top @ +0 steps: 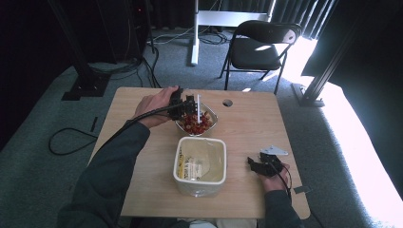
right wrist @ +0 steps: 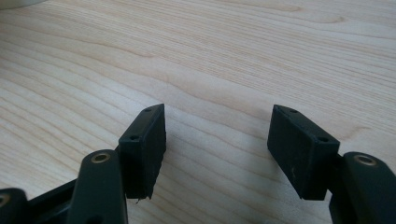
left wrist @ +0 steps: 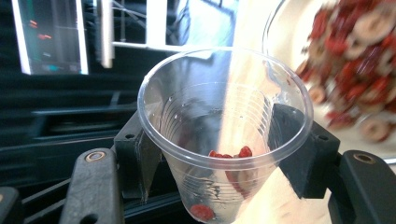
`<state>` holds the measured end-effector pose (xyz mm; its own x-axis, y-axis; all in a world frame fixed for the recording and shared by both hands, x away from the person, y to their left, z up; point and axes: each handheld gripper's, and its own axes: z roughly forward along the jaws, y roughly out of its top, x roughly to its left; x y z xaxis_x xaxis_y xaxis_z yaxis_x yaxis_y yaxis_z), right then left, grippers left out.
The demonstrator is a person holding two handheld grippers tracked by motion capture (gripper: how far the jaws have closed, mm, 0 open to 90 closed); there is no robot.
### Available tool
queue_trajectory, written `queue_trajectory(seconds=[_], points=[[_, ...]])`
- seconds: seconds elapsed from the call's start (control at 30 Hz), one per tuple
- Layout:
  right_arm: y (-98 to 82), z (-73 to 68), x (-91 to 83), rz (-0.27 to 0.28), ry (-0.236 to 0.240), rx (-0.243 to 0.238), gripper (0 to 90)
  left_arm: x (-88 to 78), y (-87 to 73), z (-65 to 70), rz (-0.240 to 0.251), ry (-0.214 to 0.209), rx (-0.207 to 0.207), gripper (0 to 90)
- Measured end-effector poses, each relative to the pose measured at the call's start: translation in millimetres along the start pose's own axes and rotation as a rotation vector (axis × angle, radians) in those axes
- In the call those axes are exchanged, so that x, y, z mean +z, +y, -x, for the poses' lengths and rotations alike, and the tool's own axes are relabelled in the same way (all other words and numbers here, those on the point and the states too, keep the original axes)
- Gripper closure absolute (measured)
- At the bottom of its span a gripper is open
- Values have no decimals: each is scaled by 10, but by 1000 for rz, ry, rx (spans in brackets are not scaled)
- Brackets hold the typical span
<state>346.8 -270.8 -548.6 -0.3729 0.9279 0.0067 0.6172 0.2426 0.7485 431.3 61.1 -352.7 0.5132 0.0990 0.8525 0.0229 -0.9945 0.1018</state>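
The left gripper [left wrist: 219, 154] has its two black jaws closed against the sides of a clear, ribbed plastic cup [left wrist: 224, 121], one pad on each flank just under the rim, so the cup sits squeezed between them with its open mouth facing the camera. A few red dried pieces [left wrist: 233, 154] lie inside the cup, low between the pads, and one more sits at the very bottom. Just beyond the right-hand pad, in the left gripper view, a clear glass bowl [left wrist: 275, 28] holds a heap of red and pale ring-shaped dried fruit [left wrist: 359, 60], blurred at this range. From the high view the left gripper [top: 186, 108] is held over the near-left edge of that bowl [top: 212, 122], with a thin white upright strip [top: 198, 105] showing just past its fingers; what that strip is cannot be told. Nearer the person, in front of the bowl, stands a cream rectangular tub [top: 199, 187], open at the top, with a printed packet [top: 192, 168] lying inside. The right gripper [top: 260, 165] rests low on the light wooden table [top: 247, 118], well to the right of the tub. In the right gripper view its jaws stand wide apart with nothing between them, bare wood grain [right wrist: 219, 70] showing in the gap, the gripper [right wrist: 217, 149] holding nothing.
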Motion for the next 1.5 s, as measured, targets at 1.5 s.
queue_trajectory(seconds=[1.5], points=[[0, 0, 0, 0, 0, 0, 366, -438, -386, -288, 522, -459, -704, 367]])
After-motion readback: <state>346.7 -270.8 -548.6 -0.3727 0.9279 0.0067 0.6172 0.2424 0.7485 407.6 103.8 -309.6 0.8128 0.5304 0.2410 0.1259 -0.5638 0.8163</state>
